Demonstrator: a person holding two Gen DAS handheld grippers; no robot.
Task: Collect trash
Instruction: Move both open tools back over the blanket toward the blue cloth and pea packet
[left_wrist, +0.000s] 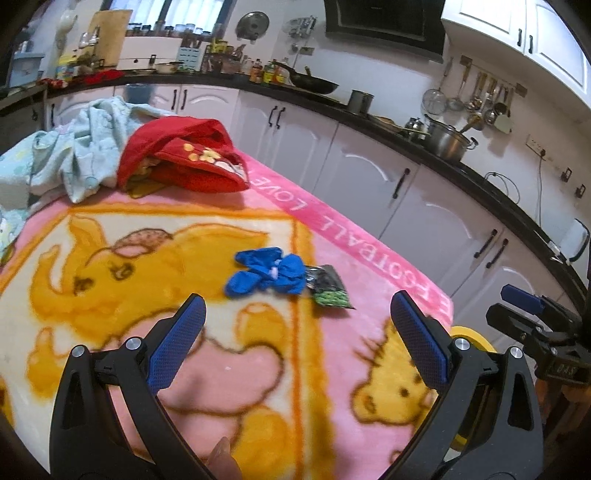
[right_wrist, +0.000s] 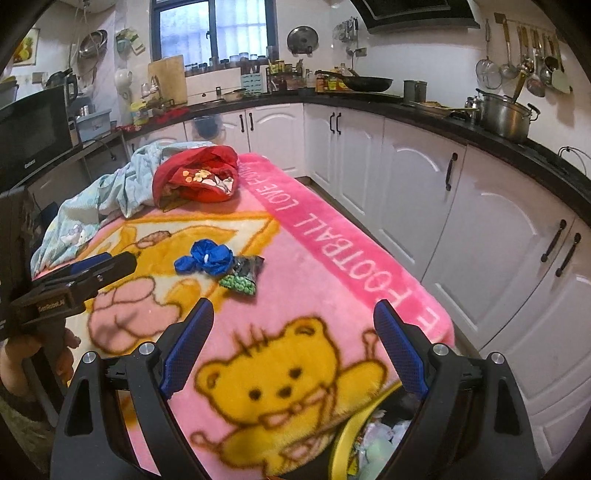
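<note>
A crumpled blue glove (left_wrist: 267, 273) (right_wrist: 205, 257) lies on the pink cartoon blanket (left_wrist: 229, 387) (right_wrist: 325, 273). Touching its right side is a black and green snack wrapper (left_wrist: 330, 291) (right_wrist: 242, 276). My left gripper (left_wrist: 297, 314) stands open over the blanket, short of both items, nothing between its fingers. My right gripper (right_wrist: 293, 317) is also open and empty, above the bear print near the blanket's front corner. A yellow-rimmed bin (right_wrist: 369, 439) (left_wrist: 474, 341) holding paper scraps sits below that corner. Each view shows the other gripper at its side edge.
A red cloth bundle (left_wrist: 184, 155) (right_wrist: 199, 179) and a pale blue cloth (left_wrist: 70, 155) (right_wrist: 110, 199) lie at the blanket's far end. White cabinets (right_wrist: 424, 192) under a black counter run along the right. A microwave (right_wrist: 33, 129) stands far left.
</note>
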